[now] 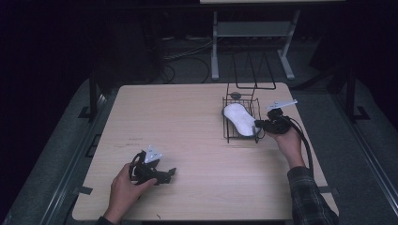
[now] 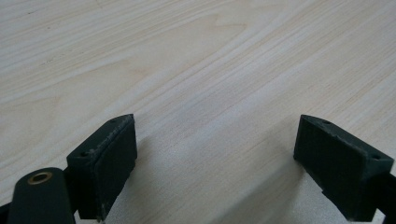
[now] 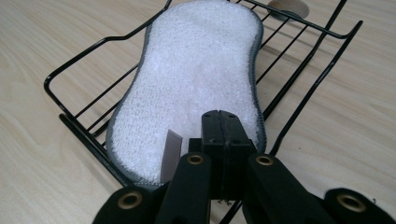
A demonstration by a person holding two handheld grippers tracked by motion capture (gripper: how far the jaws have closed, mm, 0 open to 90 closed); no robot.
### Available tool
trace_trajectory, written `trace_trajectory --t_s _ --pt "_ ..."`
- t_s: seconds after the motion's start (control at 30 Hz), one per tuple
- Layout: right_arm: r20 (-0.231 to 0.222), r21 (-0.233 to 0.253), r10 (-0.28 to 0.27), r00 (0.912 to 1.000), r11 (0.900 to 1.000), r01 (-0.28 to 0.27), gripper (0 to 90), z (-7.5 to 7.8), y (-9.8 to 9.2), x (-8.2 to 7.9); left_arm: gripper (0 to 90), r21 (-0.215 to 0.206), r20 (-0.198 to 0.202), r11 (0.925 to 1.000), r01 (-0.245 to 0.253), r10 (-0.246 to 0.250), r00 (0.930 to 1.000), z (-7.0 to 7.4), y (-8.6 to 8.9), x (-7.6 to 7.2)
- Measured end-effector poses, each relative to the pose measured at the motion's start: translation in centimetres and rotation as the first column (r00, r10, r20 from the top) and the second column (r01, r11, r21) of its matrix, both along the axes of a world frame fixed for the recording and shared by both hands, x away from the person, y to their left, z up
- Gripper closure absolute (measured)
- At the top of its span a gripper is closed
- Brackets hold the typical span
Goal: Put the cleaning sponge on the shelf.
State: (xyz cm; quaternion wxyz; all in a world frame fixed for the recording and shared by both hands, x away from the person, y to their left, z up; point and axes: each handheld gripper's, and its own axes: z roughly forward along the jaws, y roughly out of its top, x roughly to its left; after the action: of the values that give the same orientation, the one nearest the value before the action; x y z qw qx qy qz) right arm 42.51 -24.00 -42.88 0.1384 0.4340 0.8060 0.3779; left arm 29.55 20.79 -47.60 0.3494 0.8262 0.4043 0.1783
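Observation:
A white sponge (image 1: 238, 118) with a grey rim lies lengthwise in a black wire rack (image 1: 227, 123) on the right half of the wooden table. My right gripper (image 1: 258, 125) sits at the rack's near right corner. In the right gripper view its jaws are pressed together (image 3: 223, 119) over the near end of the sponge (image 3: 196, 74), with a grey tab (image 3: 172, 151) just beside them; I see nothing between the jaws. My left gripper (image 1: 172, 172) rests low near the table's front left, its jaws wide apart (image 2: 215, 149) over bare wood.
The rack's wire wall (image 3: 93, 46) rises around the sponge, with a tall wire loop at its far end. A small round grey thing (image 1: 235, 95) sits at that far end. Behind the table (image 1: 178, 117) stands a white metal frame (image 1: 215, 47) with cables on the floor.

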Motion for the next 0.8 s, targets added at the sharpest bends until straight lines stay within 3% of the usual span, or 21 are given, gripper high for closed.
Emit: trace_trajectory --t_s 0.57,0.8 --pt "0.003 -0.004 0.063 0.998 0.998 -0.063 90.0 0.0 1.6 -1.1 12.5 -0.002 0.001 1.0 -0.002 0.002 1.0 0.0 -0.1 0.0" --pt "0.015 0.007 0.051 0.9986 0.999 -0.051 90.0 0.4 1.5 -1.1 12.5 -0.002 0.0 1.0 -0.002 0.002 1.0 0.0 -0.1 0.0"
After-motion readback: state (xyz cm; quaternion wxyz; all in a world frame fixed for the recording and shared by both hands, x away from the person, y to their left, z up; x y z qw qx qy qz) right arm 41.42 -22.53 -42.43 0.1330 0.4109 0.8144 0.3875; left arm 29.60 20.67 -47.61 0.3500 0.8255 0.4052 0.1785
